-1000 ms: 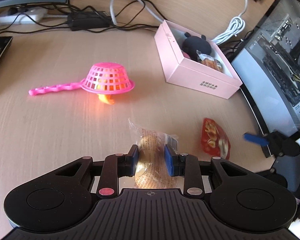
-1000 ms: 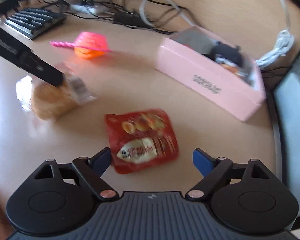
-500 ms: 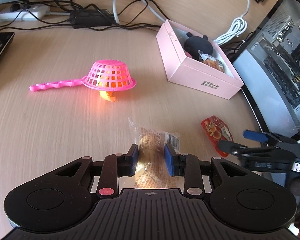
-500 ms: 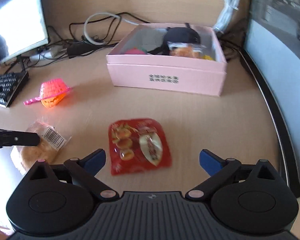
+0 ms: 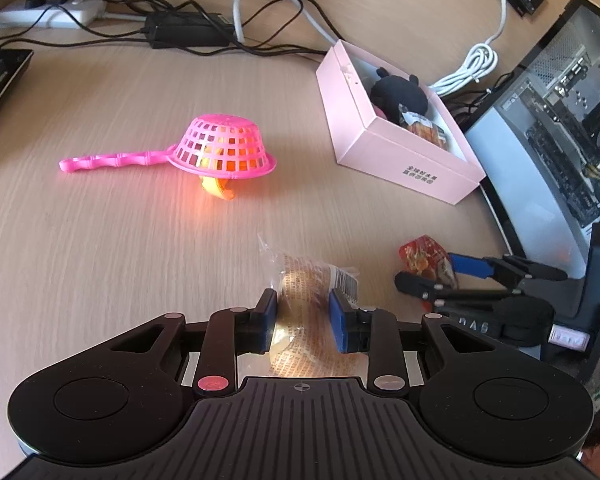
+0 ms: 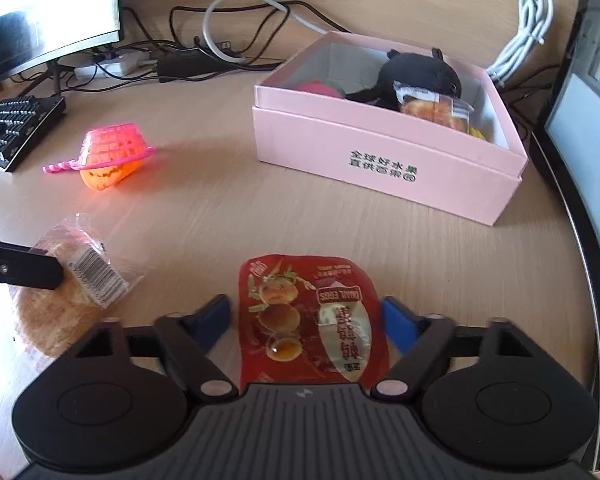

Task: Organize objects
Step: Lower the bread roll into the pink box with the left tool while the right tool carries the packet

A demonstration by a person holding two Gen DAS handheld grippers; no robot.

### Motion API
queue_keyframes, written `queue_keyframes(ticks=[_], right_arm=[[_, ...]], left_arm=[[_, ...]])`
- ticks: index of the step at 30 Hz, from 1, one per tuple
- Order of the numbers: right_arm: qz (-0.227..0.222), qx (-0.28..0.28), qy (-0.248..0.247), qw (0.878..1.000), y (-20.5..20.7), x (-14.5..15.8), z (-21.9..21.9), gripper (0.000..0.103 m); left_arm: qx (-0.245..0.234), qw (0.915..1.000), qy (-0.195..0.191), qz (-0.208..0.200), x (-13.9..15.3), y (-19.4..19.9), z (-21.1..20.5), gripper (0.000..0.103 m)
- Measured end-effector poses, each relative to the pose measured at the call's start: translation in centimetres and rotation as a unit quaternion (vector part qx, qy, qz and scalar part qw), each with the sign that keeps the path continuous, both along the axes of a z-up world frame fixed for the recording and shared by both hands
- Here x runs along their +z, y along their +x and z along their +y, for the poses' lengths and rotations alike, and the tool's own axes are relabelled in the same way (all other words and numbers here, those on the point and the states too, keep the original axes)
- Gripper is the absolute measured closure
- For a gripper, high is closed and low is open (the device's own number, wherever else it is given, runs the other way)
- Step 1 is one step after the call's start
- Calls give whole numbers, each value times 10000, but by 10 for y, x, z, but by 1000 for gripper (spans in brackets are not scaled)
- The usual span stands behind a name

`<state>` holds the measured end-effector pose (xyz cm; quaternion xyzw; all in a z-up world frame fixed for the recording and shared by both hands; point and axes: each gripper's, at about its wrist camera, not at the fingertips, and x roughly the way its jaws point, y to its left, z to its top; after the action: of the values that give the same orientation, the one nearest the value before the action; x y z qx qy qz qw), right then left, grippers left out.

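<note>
Pale wood desk (image 5: 100, 240) is seen carrying a pink box (image 6: 384, 160), in which a black plush toy (image 6: 420, 76) and a wrapped snack (image 6: 436, 110) are held. Nearer than the box, a wrapped bun (image 5: 304, 300) is pinched by the left tool (image 5: 303, 314). A red quail-egg packet (image 6: 312, 320) lies nearer than the box between the closing right tool (image 6: 306, 316) jaws, not yet pressed.

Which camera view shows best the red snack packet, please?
The right wrist view: the red snack packet lies flat between the closing right claw, its print readable. In the left wrist view it is small and partly hidden behind that claw.
</note>
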<state>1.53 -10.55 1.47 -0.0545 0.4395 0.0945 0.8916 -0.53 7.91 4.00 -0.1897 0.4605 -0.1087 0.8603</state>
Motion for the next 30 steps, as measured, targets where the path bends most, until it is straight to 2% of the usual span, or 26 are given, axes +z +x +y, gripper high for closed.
queue_keyframes(ticks=[4, 10, 15, 20, 25, 28, 30], right_arm=[[-18, 54, -90, 9999, -6, 4, 6, 29], [-73, -41, -49, 10000, -18, 13, 4, 29], [-185, -165, 21, 9997, -28, 25, -5, 29], [-323, -307, 66, 9990, -40, 38, -12, 29], [-535, -444, 113, 9975, -54, 53, -25, 29], [-652, -488, 146, 9966, -61, 59, -31, 29], [-685, -517, 164, 9962, -63, 62, -33, 29]], left_arm=[[-122, 9998, 15, -135, 8, 5, -3, 73], [-154, 9981, -502, -333, 29, 18, 1, 73], [-388, 9957, -656, -522, 45, 24, -7, 74], [-847, 9927, -523, -675, 61, 31, -27, 74], [-770, 9878, -784, -1103, 106, 73, -43, 74], [-670, 9865, -643, -1351, 124, 112, -62, 74], [-534, 9867, -567, -1427, 126, 145, -74, 73]])
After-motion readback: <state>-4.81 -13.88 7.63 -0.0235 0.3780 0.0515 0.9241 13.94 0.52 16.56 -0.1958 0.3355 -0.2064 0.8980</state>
